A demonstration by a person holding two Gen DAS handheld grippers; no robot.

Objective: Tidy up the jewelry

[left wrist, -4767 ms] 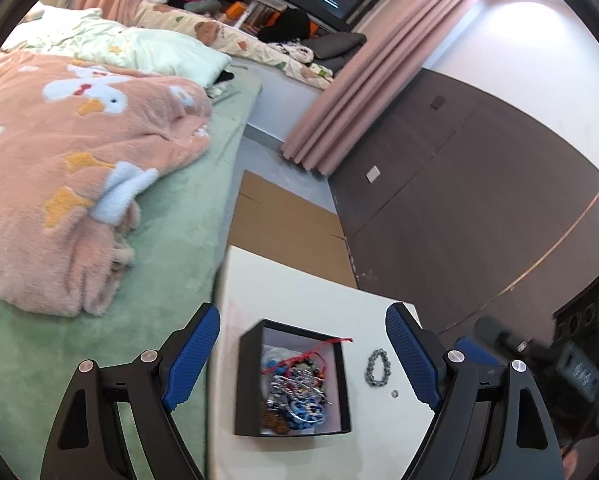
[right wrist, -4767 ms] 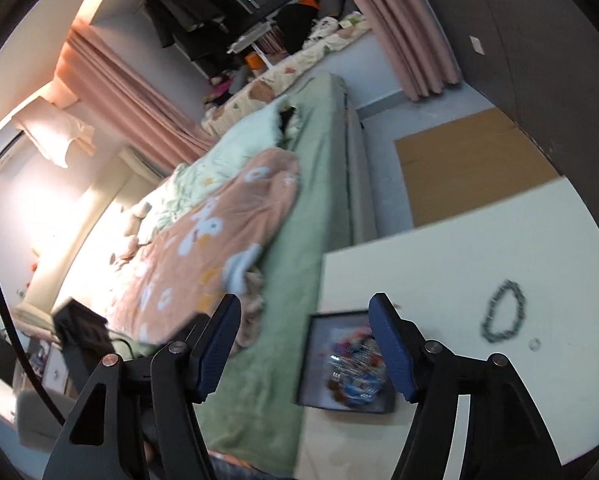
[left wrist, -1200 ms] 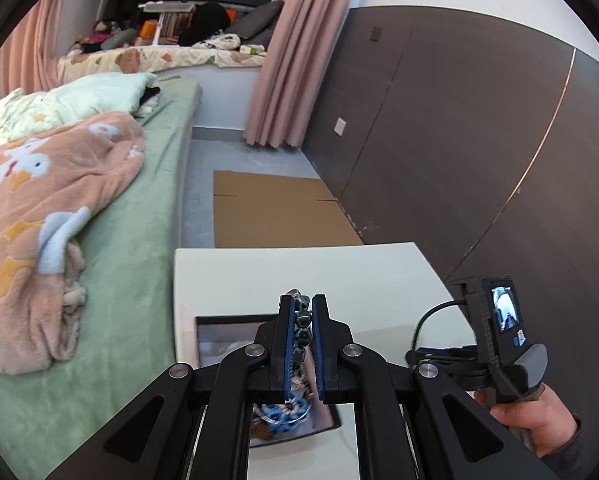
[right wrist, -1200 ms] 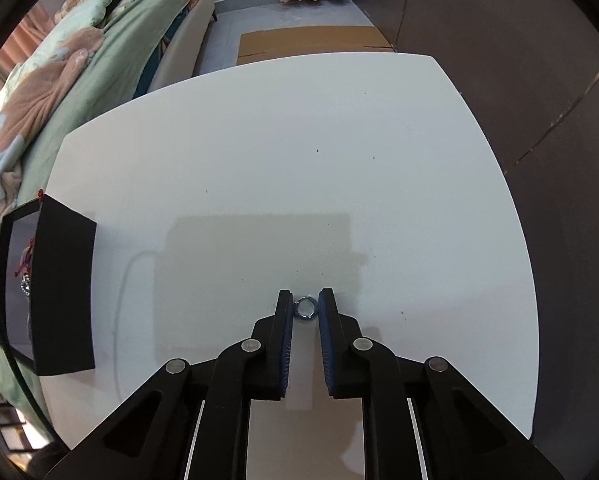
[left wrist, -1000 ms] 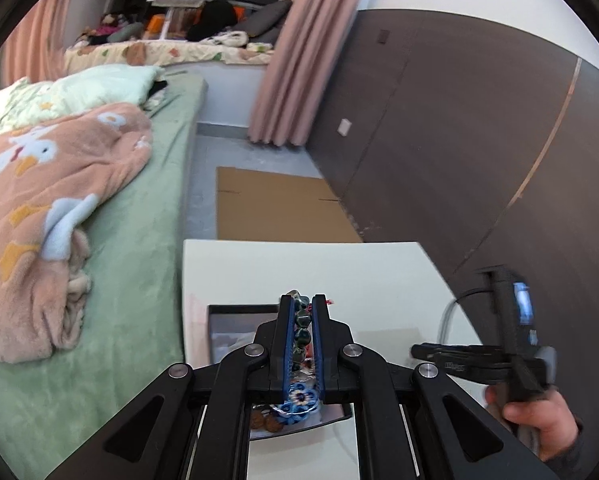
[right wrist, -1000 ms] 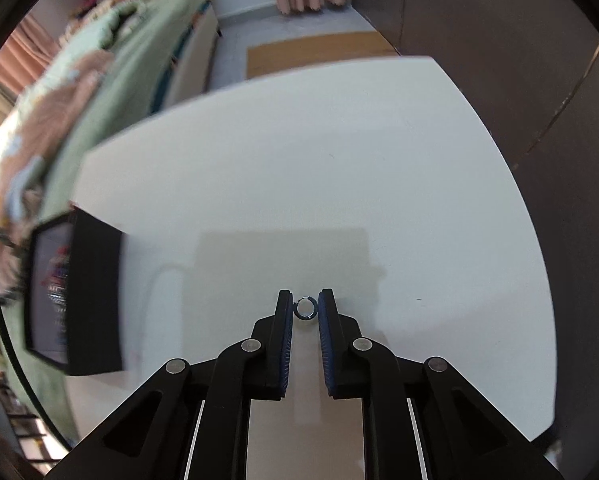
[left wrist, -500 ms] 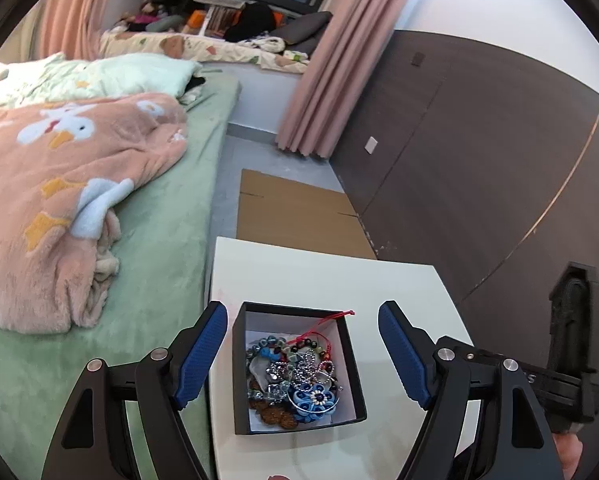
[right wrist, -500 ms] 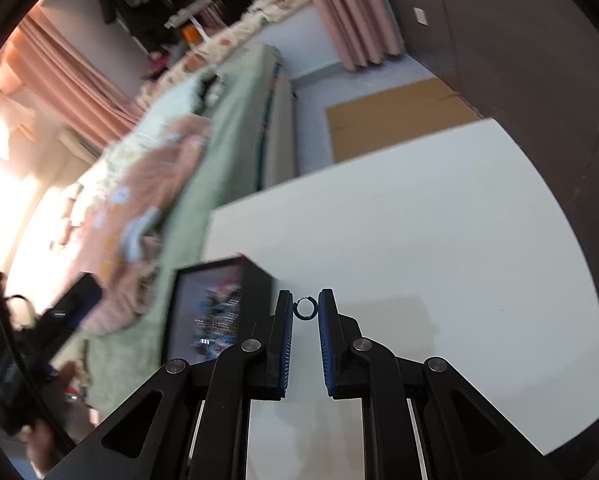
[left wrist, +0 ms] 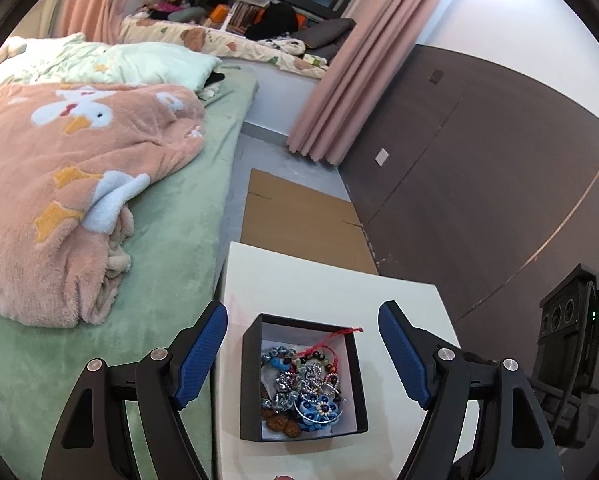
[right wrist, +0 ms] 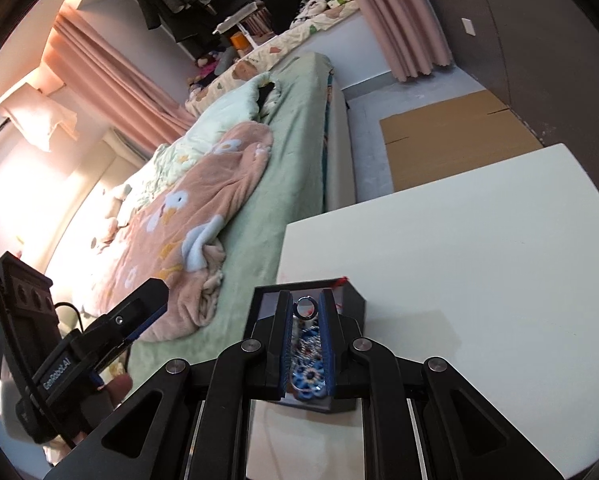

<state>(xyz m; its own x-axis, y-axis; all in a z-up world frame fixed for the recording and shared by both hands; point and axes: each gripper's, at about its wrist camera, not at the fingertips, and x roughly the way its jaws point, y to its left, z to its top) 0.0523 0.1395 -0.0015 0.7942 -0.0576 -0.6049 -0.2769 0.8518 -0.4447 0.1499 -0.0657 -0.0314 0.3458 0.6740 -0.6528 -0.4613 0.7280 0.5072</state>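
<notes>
To the left of us is the big bed (left wrist: 171, 240) with its green sheet and a fluffy pink duck blanket (left wrist: 71, 184). Near us is the white tabletop (right wrist: 479, 280), and the little black jewelry box (left wrist: 303, 376) sits at its left edge, next to the bed.

A moment ago our left gripper (left wrist: 303, 356) was shut on a bead bracelet (left wrist: 299, 358). Now its blue fingers (left wrist: 201, 354) are wide apart, one on each side of the box, and the bracelet lies inside with the chains and the blue flower charm (left wrist: 319, 408). So we think that piece is put away.

Our right gripper (right wrist: 306, 312) has come over from the middle of the tabletop. It now hangs just above the box. Its fingers are close together and pinch a small silver ring (right wrist: 306, 307). We think the ring goes in next. It is tiny, so it could bounce out if we let go too high.

On the left gripper's black handle (right wrist: 63, 376), seen from the right camera, we can read "GenRobot.AI".
</notes>
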